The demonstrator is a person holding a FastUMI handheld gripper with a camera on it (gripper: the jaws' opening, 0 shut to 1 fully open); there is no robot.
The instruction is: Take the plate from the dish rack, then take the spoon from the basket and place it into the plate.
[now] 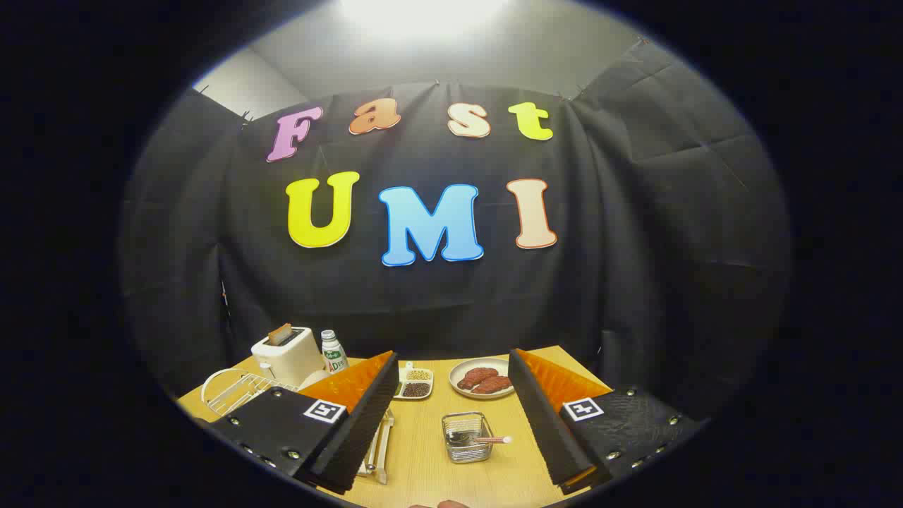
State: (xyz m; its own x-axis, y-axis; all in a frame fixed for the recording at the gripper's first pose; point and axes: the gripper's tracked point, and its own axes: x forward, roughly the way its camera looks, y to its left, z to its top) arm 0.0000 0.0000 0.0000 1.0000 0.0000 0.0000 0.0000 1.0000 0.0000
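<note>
While the gripper (451, 423) hangs high over the wooden table (423, 466), its two fingers stand wide apart with nothing between them but open tabletop. Seen through the gripper view, the white wire dish rack (236, 389) lies off to the left, partly hidden behind the left finger; a pale rim that may be the plate (315, 379) peeks out just above that finger, though too little of it shows to be sure. A small wire basket (467, 437) sits between the fingers and just ahead of them, and the spoon (480, 439) lies in it with its light handle poking out over the right edge. Beyond stand a toaster (288, 353), a bottle (333, 351), a divided dish of beans (415, 383) and a dish of meat (483, 379). The plate is probably stiff, smooth and breakable, so a hold on its upper rim, one finger on each face, seems safest. The spoon looks light and thin; its protruding handle is likely the easiest place to pinch.
</note>
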